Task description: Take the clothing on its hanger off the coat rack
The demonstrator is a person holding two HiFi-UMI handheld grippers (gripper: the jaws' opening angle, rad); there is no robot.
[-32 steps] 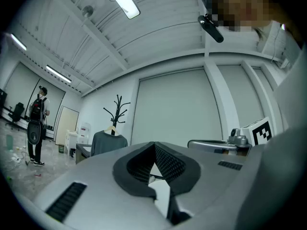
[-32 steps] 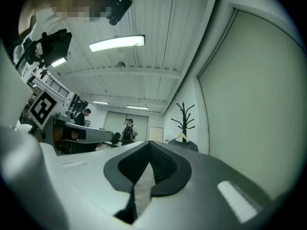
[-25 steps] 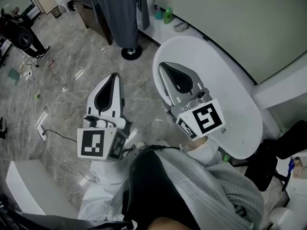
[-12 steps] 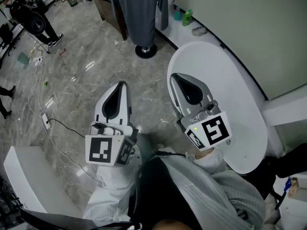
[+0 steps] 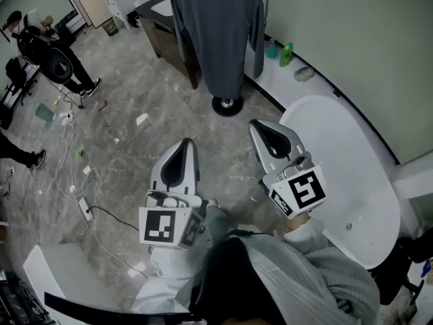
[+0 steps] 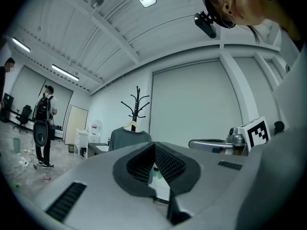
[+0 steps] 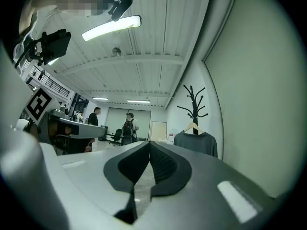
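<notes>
A grey long-sleeved top (image 5: pixel 220 36) hangs on a light hanger from a black coat rack, whose round base (image 5: pixel 227 105) stands on the floor ahead of me. The same top (image 7: pixel 195 143) shows in the right gripper view under the rack's branches (image 7: pixel 193 101), and small in the left gripper view (image 6: pixel 129 139). My left gripper (image 5: pixel 184 151) and right gripper (image 5: pixel 265 131) are both shut and empty, held side by side well short of the rack.
A white oval table (image 5: pixel 352 175) lies at my right by the green wall. A dark cabinet (image 5: pixel 162 29) stands behind the rack, with green bottles (image 5: pixel 287 54) by the wall. People (image 5: pixel 57 59) stand at far left. Cables (image 5: pixel 81 195) trail over the marble floor.
The view has swung up and forward: the rack and top now show whole and nearer the middle. Both grippers have moved right and forward, off the table's near end, jaws still shut.
</notes>
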